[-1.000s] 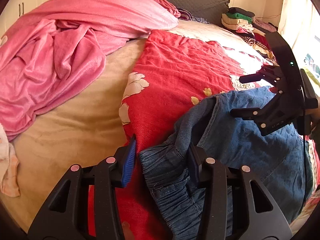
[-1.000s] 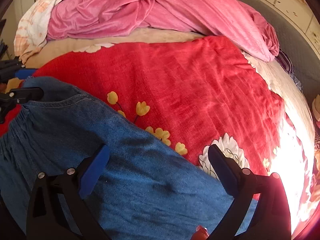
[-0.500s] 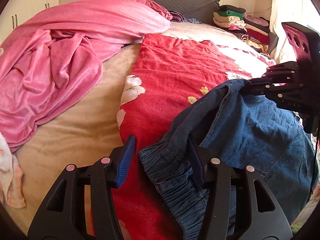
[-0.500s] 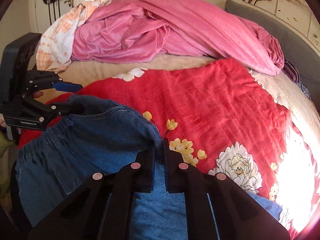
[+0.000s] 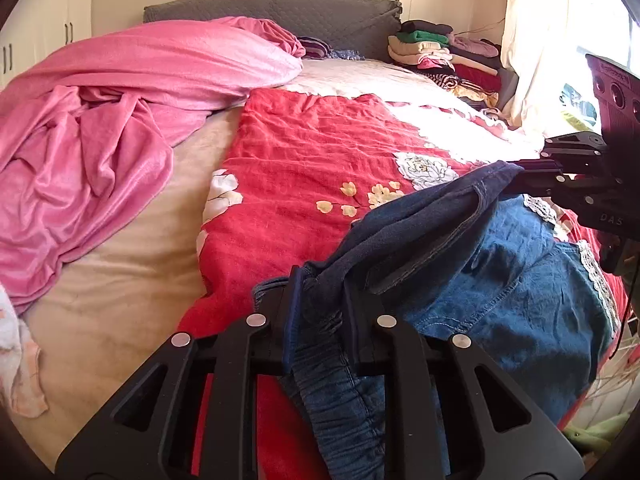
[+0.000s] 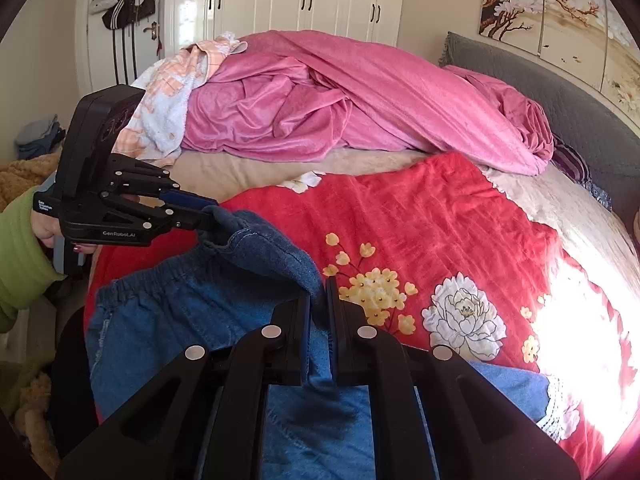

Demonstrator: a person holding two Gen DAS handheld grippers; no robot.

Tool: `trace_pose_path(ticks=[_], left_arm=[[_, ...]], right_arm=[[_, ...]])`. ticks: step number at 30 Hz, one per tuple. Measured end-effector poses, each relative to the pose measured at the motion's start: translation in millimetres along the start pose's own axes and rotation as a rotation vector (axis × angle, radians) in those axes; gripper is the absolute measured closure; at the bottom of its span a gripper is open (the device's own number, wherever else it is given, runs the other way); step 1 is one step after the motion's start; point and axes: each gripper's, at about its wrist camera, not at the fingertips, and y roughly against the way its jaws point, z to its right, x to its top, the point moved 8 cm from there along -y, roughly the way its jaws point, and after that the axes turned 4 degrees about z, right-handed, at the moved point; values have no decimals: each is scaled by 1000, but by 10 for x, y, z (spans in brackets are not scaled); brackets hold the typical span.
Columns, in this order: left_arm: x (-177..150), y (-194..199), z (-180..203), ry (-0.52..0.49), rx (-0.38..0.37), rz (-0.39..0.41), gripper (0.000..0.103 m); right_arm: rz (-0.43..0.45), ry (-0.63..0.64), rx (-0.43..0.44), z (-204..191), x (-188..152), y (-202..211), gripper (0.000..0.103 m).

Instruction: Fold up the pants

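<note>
I was working over a wide bed (image 5: pixel 120 280) with a beige sheet. A red quilt (image 5: pixel 304 168) lay across it, thin and finely creased, printed with white peonies and small yellow blossoms. Along the far side a pink blanket (image 5: pixel 120 128) was heaped in soft, shiny folds, and a peach-checked towel (image 6: pixel 168 96) sat at its end. The grey quilted headboard (image 5: pixel 280 12) stood against a cream wall under a blossom painting (image 6: pixel 560 24). A stack of folded clothes (image 5: pixel 436 56) was piled in the corner by a pale curtain (image 5: pixel 536 40), where strong sun bleached the quilt. In the right wrist view I saw white wardrobe doors (image 6: pixel 304 0) with dark handles and bags (image 6: pixel 128 0) hanging on a door.

The pants (image 5: pixel 500 300) were blue denim, soft and limp, with a gathered elastic waistband (image 5: pixel 340 396) and white lace trim (image 5: pixel 596 276) at a hem. They lay on the near edge of the quilt with the waist raised off it between my two tools.

My left gripper (image 5: pixel 320 312) was closing, its jaws narrow with the bunched waistband pinched between the pads. My right gripper (image 6: pixel 319 320) was clamped tight on a fold of the waist edge. A green sleeve (image 6: pixel 20 256) showed behind the left tool.
</note>
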Motion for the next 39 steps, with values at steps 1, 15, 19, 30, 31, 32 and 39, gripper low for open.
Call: trace_pose_path(ticks=[1, 15, 19, 30, 31, 32, 39], left_arm=[[-16, 63, 39, -2, -3, 11, 91], [-818, 727, 487, 109, -13, 82, 91], [-1003, 805, 562, 128, -5, 62, 91], [-1083, 998, 371, 218, -6, 76, 59], [-1053, 1011, 366, 226, -18, 82, 57], [-1028, 1019, 355, 236, -31, 90, 53], [-983, 901, 342, 347, -179, 91, 51]], right_arm=[[7, 3, -6, -57, -30, 71, 97], [4, -87, 57, -946, -936, 668, 97], [-2, -122, 64, -1113, -1100, 703, 97], [-18, -203, 85, -1304, -1349, 732, 96], [-10, -199, 83, -1303, -1336, 754, 95], [-5, -192, 81, -1302, -1318, 774, 95], [-18, -165, 64, -1342, -1314, 740, 93]])
